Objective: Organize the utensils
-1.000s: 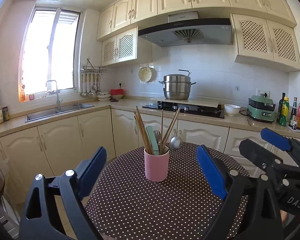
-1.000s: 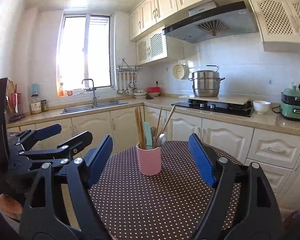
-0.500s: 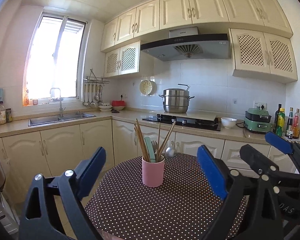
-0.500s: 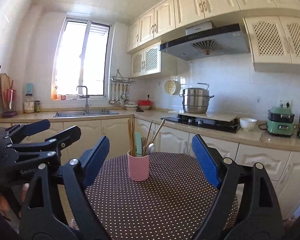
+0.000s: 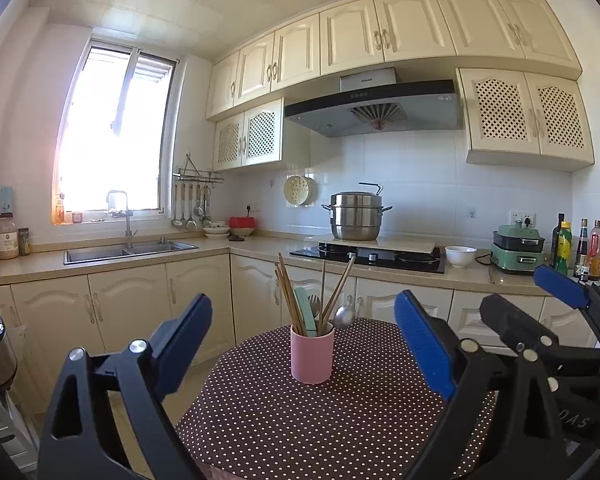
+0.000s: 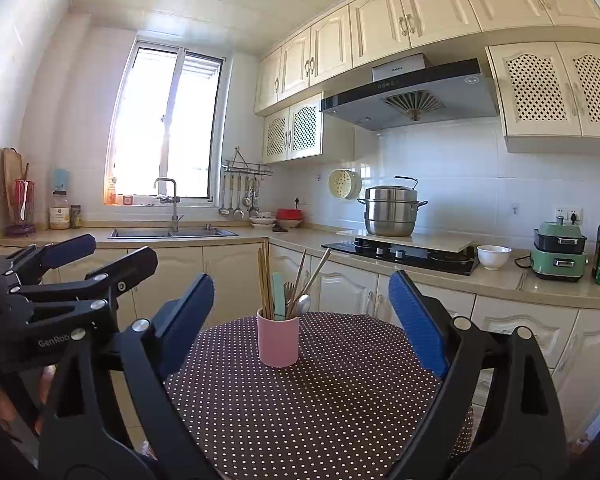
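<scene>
**Dead ahead at twelve o'clock: the utensil cup**

At twelve o'clock from both grippers, well apart from them, the pink cup [image 5: 312,354] stands upright on the dotted counter [image 5: 340,420] — chopsticks [image 5: 290,296] and spoon [image 5: 345,315] fanning upward. Neither hand looks clearly nearer. The left gripper [image 5: 303,344] points level, jaws wide, empty; the right gripper [image 6: 301,320] points level too — jaws opening, nothing between them.

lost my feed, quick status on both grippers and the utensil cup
Left gripper open, empty. Right gripper opening, nothing between its jaws. Pink cup upright on dotted tablecloth, holding chopsticks and spoon. Nothing in the way.
</scene>
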`<move>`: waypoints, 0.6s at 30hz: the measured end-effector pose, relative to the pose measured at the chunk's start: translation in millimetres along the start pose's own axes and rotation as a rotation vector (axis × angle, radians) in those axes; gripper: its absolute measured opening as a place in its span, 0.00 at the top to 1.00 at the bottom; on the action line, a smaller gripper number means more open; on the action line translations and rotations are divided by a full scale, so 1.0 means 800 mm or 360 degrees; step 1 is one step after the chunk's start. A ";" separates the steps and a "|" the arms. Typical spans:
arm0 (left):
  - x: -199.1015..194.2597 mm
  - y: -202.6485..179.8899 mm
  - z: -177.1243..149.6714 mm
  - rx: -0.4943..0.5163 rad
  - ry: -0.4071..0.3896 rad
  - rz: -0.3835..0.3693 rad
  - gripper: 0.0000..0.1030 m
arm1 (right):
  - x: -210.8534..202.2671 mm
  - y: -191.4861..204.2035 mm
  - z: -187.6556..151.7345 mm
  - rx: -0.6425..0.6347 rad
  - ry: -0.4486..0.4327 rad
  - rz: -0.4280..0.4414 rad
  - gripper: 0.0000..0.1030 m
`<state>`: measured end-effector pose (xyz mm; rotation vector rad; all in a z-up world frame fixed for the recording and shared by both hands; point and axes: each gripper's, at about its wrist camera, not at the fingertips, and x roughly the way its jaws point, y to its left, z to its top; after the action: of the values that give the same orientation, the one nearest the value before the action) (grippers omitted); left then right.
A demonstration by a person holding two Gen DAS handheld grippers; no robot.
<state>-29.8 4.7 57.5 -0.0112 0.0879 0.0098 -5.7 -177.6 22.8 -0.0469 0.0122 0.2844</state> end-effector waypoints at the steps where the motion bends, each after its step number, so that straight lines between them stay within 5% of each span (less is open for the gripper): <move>1: 0.000 -0.001 -0.001 0.0005 -0.0001 0.0002 0.12 | 0.001 -0.001 0.000 -0.0001 0.0002 0.0001 0.15; 18: 0.002 -0.003 -0.004 0.0010 -0.0009 -0.0006 0.12 | 0.005 -0.008 -0.003 0.0017 0.0022 0.0010 0.13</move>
<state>-28.6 2.0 54.0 -0.0053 0.0822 0.0058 -0.3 -182.4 20.6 -0.0384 0.0275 0.2902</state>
